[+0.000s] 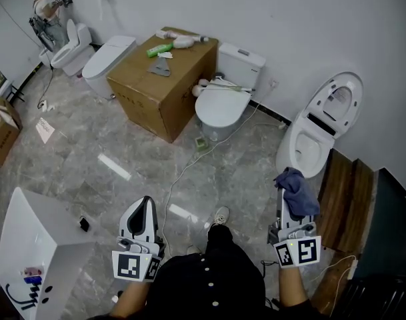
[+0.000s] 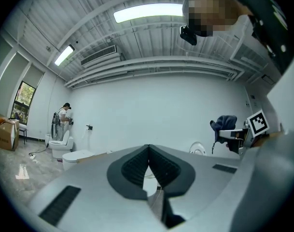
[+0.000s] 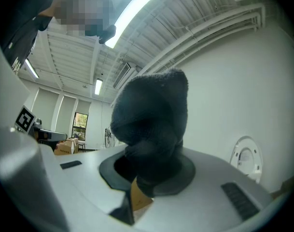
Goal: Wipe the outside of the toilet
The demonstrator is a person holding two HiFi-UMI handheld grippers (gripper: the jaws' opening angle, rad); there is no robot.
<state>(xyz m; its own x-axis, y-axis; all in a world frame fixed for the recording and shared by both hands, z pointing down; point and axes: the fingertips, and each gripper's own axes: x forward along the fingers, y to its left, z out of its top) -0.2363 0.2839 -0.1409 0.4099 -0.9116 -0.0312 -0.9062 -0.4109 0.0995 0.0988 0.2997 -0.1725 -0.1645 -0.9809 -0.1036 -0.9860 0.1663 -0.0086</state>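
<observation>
Left gripper [image 1: 147, 204]: jaws pressed together, nothing between them; held well in front of the box [image 1: 164, 82], above the floor [image 1: 109, 145]. Right gripper [image 1: 286, 197]: jaws clamped on a dark blue cloth [image 1: 299, 189], which bunches up over the tips; in front of the box and well to its right. Open toilet [image 1: 308, 147]: lid raised, against the wall [image 1: 289, 19], far right of the box, just beyond the cloth and apart from it. Shut toilet [image 1: 221, 109]: just beside the box's right side. Two more toilets [image 1: 108, 62]: left of the box. Green bottle [image 1: 160, 49], white bottle [image 1: 184, 42]: lying on the box top.
</observation>
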